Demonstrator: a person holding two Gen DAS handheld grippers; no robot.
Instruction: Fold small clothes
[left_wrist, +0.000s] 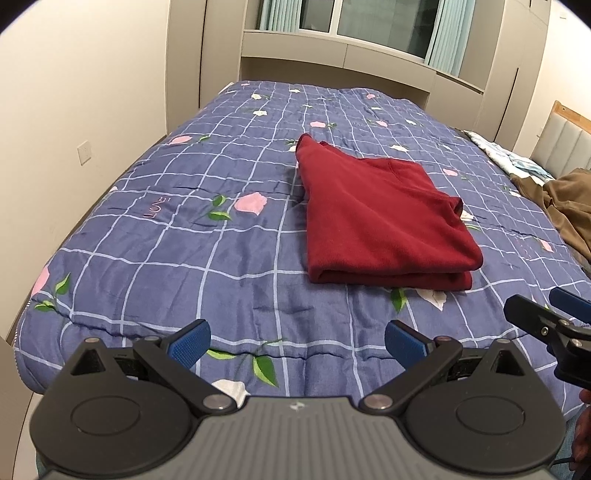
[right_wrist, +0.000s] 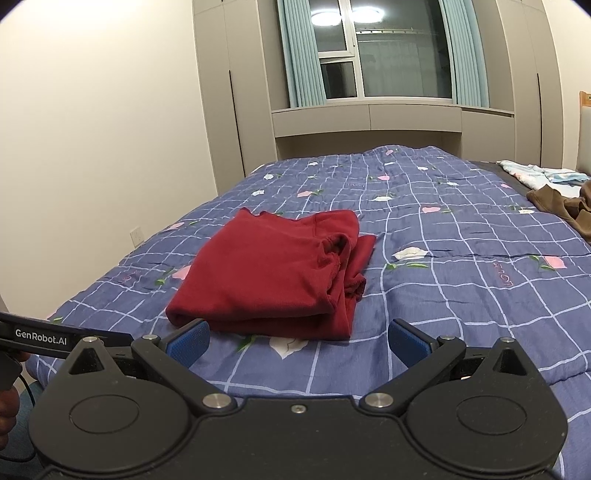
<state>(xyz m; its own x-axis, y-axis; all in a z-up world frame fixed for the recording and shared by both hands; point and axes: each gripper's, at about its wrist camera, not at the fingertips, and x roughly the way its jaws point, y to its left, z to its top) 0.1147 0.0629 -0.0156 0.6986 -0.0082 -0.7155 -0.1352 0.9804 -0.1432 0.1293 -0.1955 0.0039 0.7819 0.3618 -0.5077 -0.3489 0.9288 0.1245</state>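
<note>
On blue quilt (left_wrist: 184, 258), red garment (left_wrist: 380, 218) folded flat.

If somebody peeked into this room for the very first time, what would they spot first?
Probably the dark red garment, folded into a neat stack in the middle of the blue checked quilt with its pink flowers. Next, the two grippers up close: the left gripper and the right gripper both hang open near the bed's edge, touching nothing. A brown piece of clothing lies crumpled at the far right.
</note>
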